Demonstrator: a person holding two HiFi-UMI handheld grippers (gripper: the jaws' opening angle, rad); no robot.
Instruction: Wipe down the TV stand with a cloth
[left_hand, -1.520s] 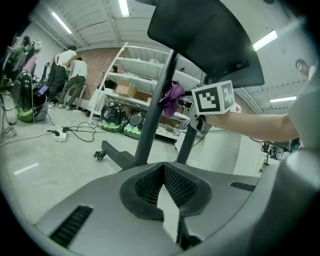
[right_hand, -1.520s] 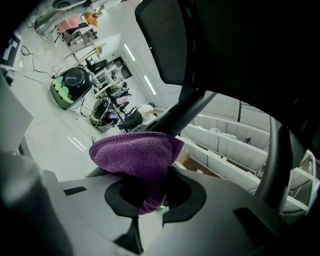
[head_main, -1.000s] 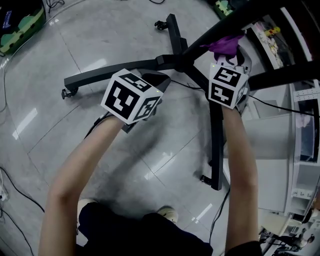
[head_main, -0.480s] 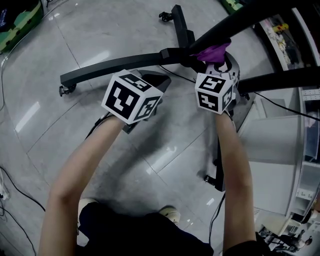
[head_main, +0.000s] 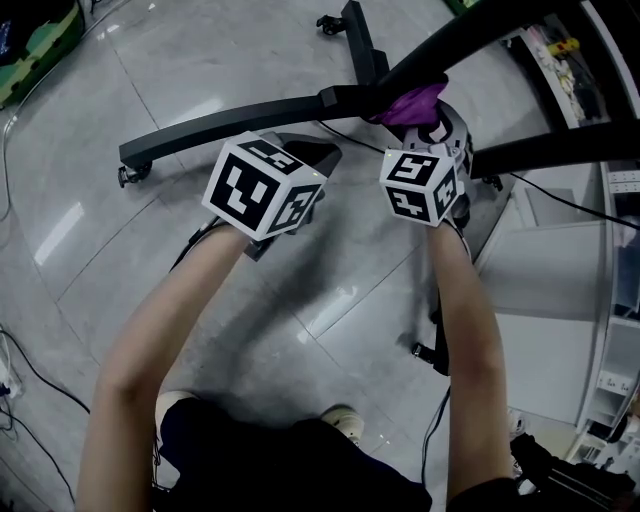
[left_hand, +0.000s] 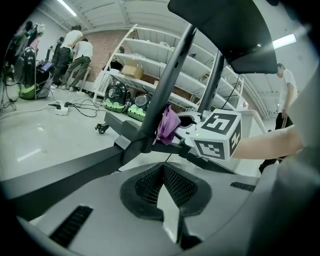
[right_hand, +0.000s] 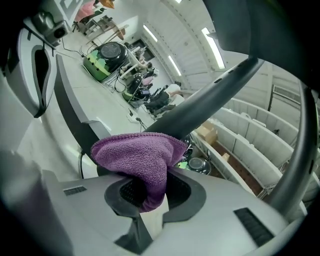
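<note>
The black TV stand has a slanted pole rising from a base with long legs on casters. A purple cloth is pinched in my right gripper, which is shut on it and presses it against the pole. The head view shows the cloth just above the base joint, ahead of the right marker cube. My left gripper is shut and holds nothing. It hovers to the left, pointing at the base joint and the cloth.
White shelving stands close on the right. A black cable runs from the stand across the floor. More cables lie at the left. Casters end the legs. People stand far back.
My right gripper has slid the cloth leftward and lower along the pole, toward the base joint. The left gripper has hardly moved.
</note>
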